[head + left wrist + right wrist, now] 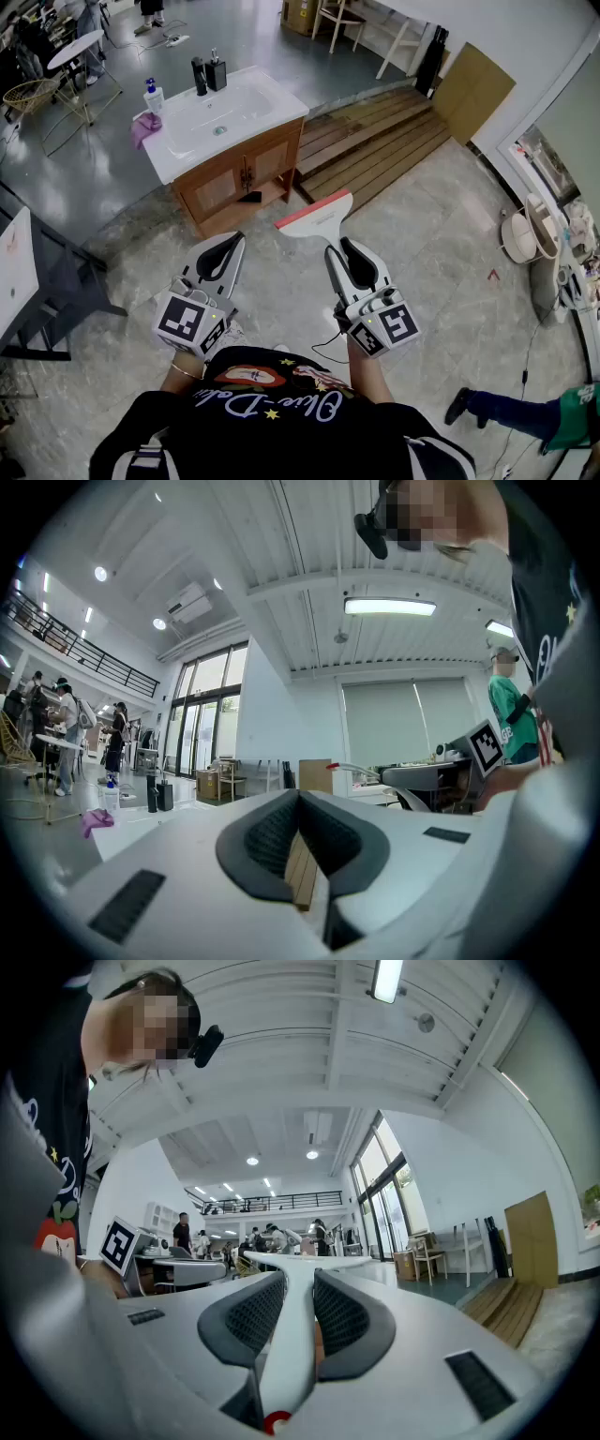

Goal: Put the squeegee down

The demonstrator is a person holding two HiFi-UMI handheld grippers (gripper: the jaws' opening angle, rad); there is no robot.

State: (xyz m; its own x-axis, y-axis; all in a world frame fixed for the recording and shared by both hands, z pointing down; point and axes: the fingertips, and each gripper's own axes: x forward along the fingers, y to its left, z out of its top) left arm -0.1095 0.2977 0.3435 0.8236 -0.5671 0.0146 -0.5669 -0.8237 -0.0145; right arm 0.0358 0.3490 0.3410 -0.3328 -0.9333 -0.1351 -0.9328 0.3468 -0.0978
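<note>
The squeegee [315, 215] is white with a red strip along its blade. It is held out in front of me above the floor, with its handle running back between the jaws of my right gripper [338, 248], which is shut on it. In the right gripper view the white handle [284, 1354] lies between the two dark pads and the blade [302, 1262] spreads out just past the right gripper [298, 1283]. My left gripper [228, 246] hangs level beside it, to the left, shut and holding nothing. Its jaws meet at the tip in the left gripper [300, 797] view.
A white sink on a wooden cabinet [246, 172] stands ahead, with bottles [207, 74] and a purple cloth [144, 127] on its top. Wooden steps [375, 141] lie to its right. A dark table frame [56, 281] is at the left. Another person's foot [464, 405] is at the lower right.
</note>
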